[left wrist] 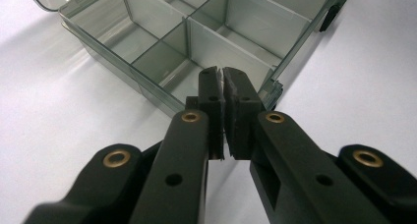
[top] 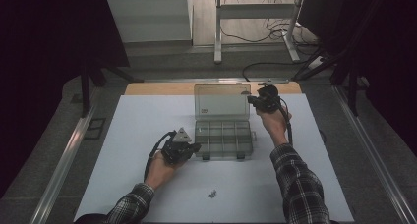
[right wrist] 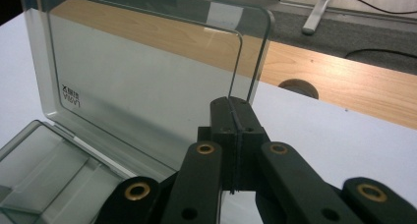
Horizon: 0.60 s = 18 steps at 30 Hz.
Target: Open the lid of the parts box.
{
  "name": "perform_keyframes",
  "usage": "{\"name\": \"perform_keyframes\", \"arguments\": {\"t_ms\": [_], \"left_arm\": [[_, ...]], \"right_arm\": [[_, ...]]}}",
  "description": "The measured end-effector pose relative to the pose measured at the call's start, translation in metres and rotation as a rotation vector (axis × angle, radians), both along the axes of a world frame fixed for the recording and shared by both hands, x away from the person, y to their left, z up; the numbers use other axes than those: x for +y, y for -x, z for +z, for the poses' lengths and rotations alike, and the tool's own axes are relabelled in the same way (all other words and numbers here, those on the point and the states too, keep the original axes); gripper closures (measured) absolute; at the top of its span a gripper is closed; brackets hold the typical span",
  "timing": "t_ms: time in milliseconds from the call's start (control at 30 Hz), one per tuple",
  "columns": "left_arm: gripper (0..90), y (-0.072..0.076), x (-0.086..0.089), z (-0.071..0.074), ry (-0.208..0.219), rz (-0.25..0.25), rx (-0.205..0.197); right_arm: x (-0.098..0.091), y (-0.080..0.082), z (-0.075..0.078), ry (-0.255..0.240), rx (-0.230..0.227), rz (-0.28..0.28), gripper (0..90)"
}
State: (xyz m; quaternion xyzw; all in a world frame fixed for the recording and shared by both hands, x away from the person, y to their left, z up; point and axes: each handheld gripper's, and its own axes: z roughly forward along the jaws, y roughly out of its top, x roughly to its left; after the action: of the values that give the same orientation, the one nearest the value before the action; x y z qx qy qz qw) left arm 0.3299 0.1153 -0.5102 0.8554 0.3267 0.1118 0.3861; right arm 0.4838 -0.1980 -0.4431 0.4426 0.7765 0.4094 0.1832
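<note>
In the high view a clear plastic compartment box sits at the centre of the frame on the white counter, its lid raised upright along the far edge. The left tongs lie just left of the box's near-left corner, held low with the forearm coming in from the lower left and the wrist bent so the jaws point right toward the box. In the left gripper view those tongs are pressed together with nothing between them, their tips at the box's wall beside an empty compartment.

The right tongs sit at the upper right of the box, the plaid-sleeved forearm stretched up from the lower right and the hand turned so the jaws point left at the lid's right edge. In the right gripper view these tongs are closed flat, and the lid's thin edge rises from their tips; whether they pinch it cannot be told. A small metal piece lies on the counter near the bottom centre.
</note>
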Motion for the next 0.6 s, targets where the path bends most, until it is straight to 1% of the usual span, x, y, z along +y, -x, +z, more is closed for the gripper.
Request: {"name": "perform_keyframes", "arguments": {"t_ms": [233, 333, 367, 600], "left_arm": [[86.8, 0.0001, -0.0001, -0.0002, 0.004, 0.001, 0.001], [86.8, 0.0001, 0.0000, -0.0002, 0.004, 0.002, 0.001], [86.8, 0.0001, 0.0000, -0.0002, 0.005, 0.002, 0.001], [86.7, 0.0001, 0.0000, -0.0003, 0.005, 0.003, 0.001]], "right_arm": [[0.0011, -0.0015, -0.0053, 0.007, 0.018, 0.000, 88.7], [0.0026, -0.0008, -0.0069, 0.007, 0.024, 0.006, 88.7], [0.0030, -0.0001, -0.0073, 0.015, 0.025, 0.012, 88.7], [0.0031, 0.0025, -0.0039, 0.012, 0.020, 0.021, 88.7]]}}
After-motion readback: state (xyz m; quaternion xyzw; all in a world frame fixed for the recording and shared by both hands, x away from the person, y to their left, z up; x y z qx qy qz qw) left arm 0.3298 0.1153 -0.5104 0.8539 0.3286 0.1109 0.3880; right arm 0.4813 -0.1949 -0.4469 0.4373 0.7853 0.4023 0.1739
